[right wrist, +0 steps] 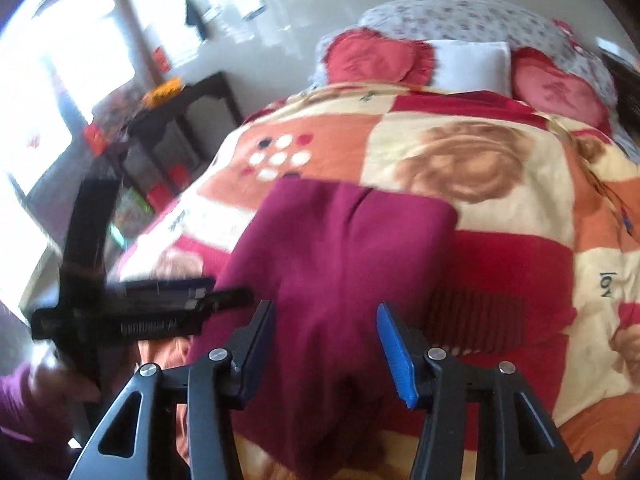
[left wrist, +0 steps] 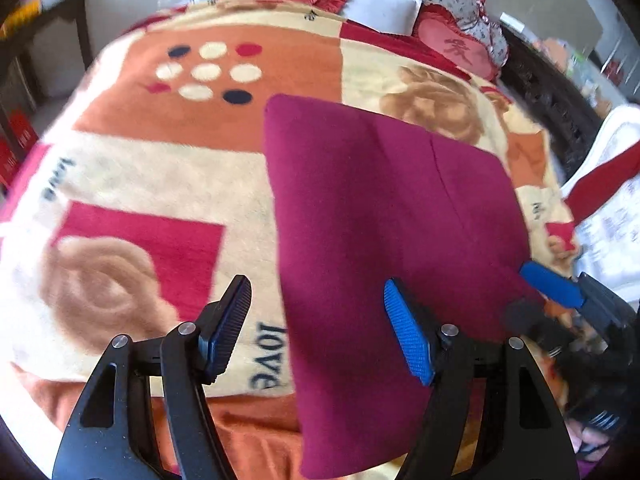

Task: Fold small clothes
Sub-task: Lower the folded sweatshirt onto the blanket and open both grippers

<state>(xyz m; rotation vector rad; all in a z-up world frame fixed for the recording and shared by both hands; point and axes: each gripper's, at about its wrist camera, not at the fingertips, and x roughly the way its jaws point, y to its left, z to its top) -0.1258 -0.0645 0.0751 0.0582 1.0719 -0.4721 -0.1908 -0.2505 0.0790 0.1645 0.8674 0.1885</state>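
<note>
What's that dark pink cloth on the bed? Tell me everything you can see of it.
The dark pink cloth is a plain magenta garment of soft, fleecy-looking fabric, lying flat on the patterned blanket in a roughly rectangular folded shape. A seam or crease runs down its middle. Its near end hangs over the bed's edge. Neither open gripper clearly grips it.

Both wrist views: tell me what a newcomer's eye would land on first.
The magenta garment stands out first, lying flat in the middle of the bed on a loud patchwork blanket with roses and "love" lettering. Next come the open left gripper and open right gripper at its near edge, neither holding cloth. Two red heart cushions sit at the bed's far end.
</note>
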